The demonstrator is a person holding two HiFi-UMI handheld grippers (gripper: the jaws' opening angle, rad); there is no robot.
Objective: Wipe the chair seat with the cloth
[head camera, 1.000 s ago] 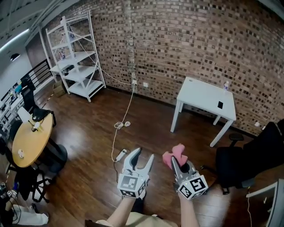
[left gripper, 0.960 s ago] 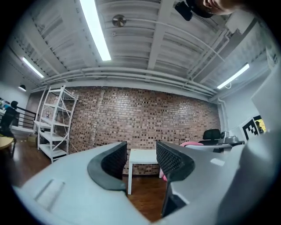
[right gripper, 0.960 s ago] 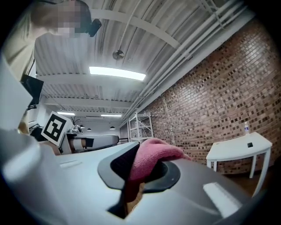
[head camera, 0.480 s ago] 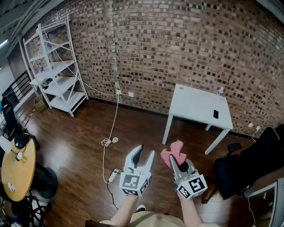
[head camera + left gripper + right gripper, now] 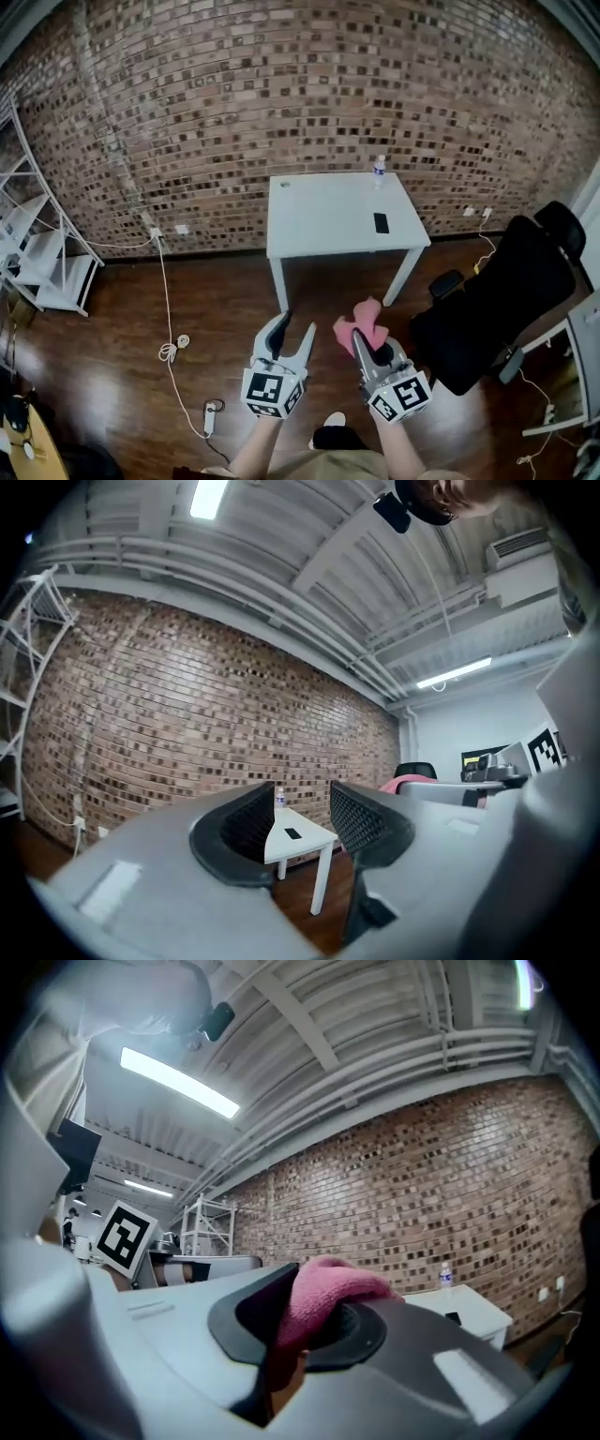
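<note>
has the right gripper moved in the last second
Yes. The right gripper, shut on the pink cloth, swung right: from the left end of the white table to its right half, nearer the black chair.

Fuzzy pink cloth [image 5: 362, 328], rough brick wall [image 5: 281, 94], glossy wood floor [image 5: 112, 319], smooth white table [image 5: 328, 217]

Your white worktop [image 5: 319, 220] carries a bottle [image 5: 379, 170] at its far edge and a flat dark object [image 5: 381, 222]; the wooden floor [image 5: 103, 375] bears the chair [image 5: 487, 300] and a cable [image 5: 165, 295].
</note>
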